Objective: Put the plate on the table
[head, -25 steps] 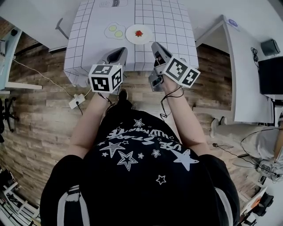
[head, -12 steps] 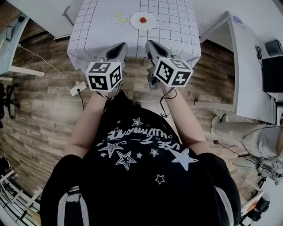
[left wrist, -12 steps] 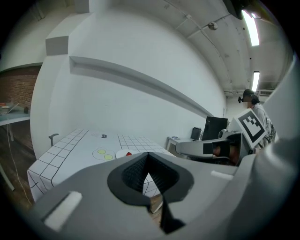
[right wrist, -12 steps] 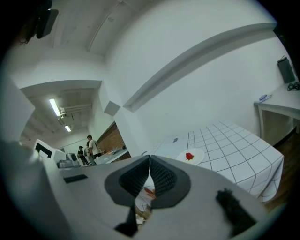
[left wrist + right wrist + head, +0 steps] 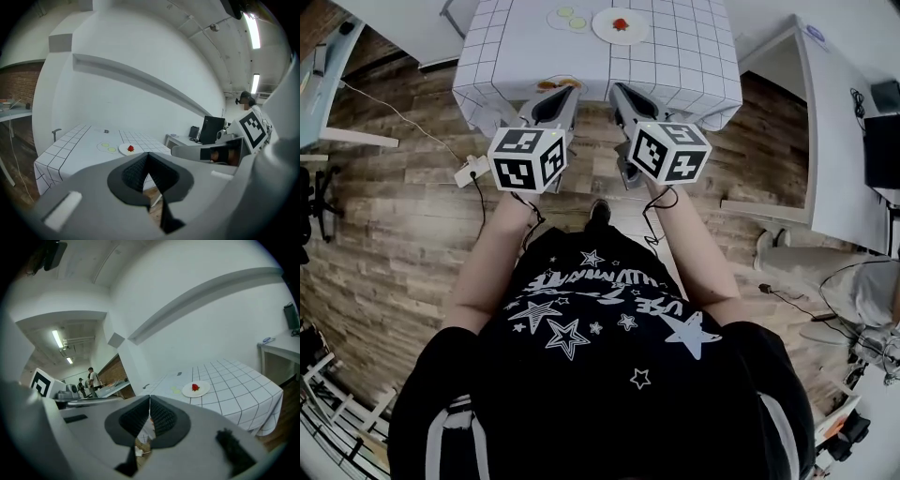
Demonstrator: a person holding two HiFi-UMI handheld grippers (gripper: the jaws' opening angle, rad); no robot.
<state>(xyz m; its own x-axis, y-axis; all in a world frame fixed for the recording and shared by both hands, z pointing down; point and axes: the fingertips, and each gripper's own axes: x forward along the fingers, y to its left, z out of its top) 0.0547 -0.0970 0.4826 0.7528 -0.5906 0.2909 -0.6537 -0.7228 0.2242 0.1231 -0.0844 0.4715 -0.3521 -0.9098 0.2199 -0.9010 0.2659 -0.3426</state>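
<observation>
A white plate point(image 5: 621, 25) with a red strawberry on it rests on the table point(image 5: 675, 66), which has a white grid cloth, at the top of the head view. The plate also shows in the left gripper view point(image 5: 126, 149) and in the right gripper view point(image 5: 196, 389). My left gripper point(image 5: 560, 97) and right gripper point(image 5: 622, 95) hang side by side at the table's near edge, well short of the plate. Both are shut with nothing between the pads point(image 5: 148, 154) point(image 5: 150, 398).
A pale mat with two green discs point(image 5: 569, 18) lies left of the plate. A white desk point(image 5: 844, 122) stands at the right. A power strip point(image 5: 469, 172) and cable lie on the wooden floor at the left. People point(image 5: 93, 378) stand far back.
The table and plate have slid toward the top of the head view. Both grippers have stayed shut and side by side, now at the table's near edge.
</observation>
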